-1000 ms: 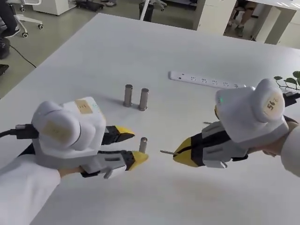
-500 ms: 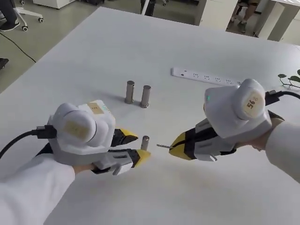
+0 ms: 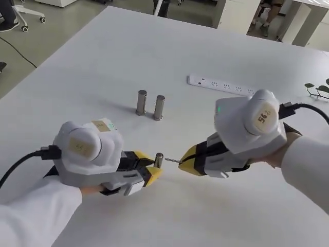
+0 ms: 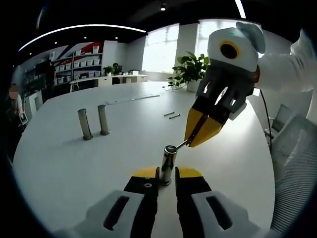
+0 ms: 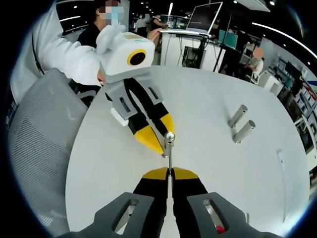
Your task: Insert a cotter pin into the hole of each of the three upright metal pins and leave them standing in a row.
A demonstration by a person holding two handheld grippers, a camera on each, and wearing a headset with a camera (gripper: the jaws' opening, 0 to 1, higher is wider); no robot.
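The left gripper sits at the near left of the white bench, its yellow-tipped jaws pinching the lower part of a metal pin that stands upright on the bench top. In the left gripper view the jaws close on either side of the metal pin near its base, and its rounded top rises free above them. The right gripper comes in from the right at about the same depth, its jaws pressed together on a cotter pin – a thin wire held level and pointing left at the metal pin. The tip of the cotter pin meets the metal pin just below its top; whether it has entered the hole cannot be told. In the right gripper view the cotter pin runs straight from the jaws to the metal pin, with the left gripper just behind it. Farther back and a little left, a second pin and a third pin stand upright, just beside each other but apart. Two spare cotter pins lie on the bench farther off – near a power strip on the far right.
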